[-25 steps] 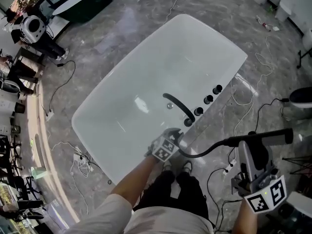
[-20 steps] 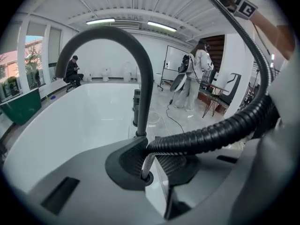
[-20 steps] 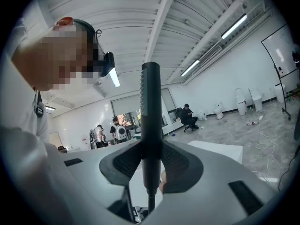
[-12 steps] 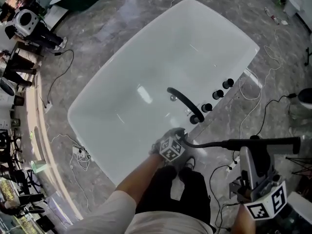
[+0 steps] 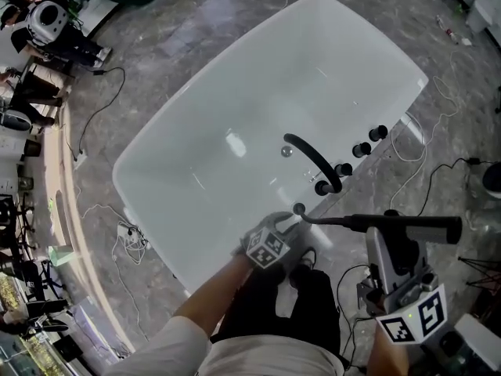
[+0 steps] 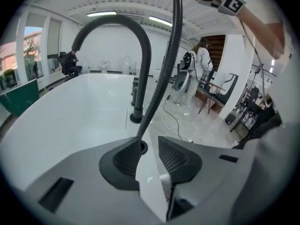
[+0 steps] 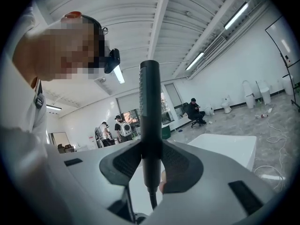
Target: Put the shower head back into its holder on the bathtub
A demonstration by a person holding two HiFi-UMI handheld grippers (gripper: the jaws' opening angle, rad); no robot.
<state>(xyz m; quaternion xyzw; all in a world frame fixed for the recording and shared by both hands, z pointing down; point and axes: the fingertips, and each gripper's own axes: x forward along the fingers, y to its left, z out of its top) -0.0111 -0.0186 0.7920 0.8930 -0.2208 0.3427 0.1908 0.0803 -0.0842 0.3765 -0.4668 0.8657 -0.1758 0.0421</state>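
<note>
Shower head is lying level beside the bathtub, the right gripper clamping its stiff, probably slick handle mid-length. Its springy hose is likely tugging back toward the rim holder, where the left gripper is hovering, jaws apart.

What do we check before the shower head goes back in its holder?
1. Shower head clamped in right gripper fingers: ok.
2. Holder on bathtub rim in sight: ok.
3. Shower head upright over holder: not ok, it lies sideways, off to the side.
4. Hose without kinks: ok.
5. Left gripper gripping hose: not ok, fingers apart.
6. Hose slides freely down: cannot tell.
</note>
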